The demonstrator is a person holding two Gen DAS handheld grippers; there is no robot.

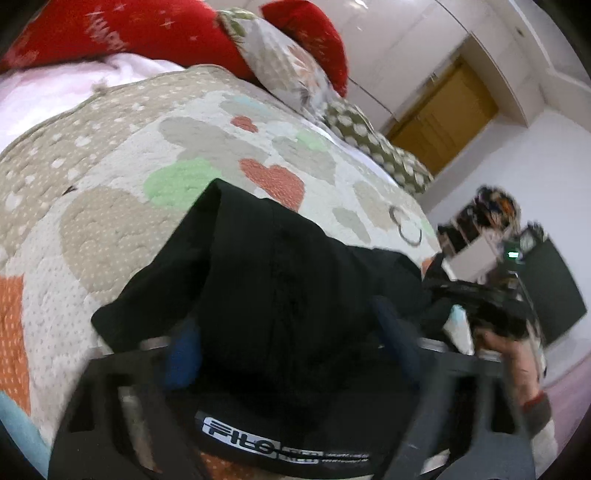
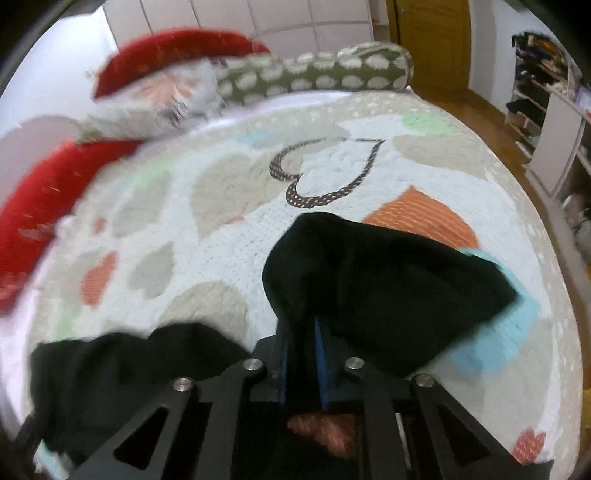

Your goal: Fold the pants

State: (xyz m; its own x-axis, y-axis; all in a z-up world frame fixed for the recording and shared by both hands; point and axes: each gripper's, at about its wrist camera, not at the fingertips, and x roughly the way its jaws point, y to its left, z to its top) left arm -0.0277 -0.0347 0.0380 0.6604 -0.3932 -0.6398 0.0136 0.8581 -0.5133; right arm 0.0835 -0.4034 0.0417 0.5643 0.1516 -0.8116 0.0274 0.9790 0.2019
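Observation:
Black pants lie bunched on a heart-patterned quilt, with a white logo label near the camera. My left gripper stands about half open. The cloth fills the gap between its blue fingers, and I see no firm pinch. In the right wrist view my right gripper is shut on a fold of the pants, which bulges up and to the right of the fingertips. Another part of the pants lies at the lower left. A person's hand shows blurred at the right of the left wrist view.
Red cushions and a floral pillow sit at the head of the bed, with a spotted bolster beside them. A wooden door and open shelves stand beyond the bed's right edge. A ring lies on the quilt.

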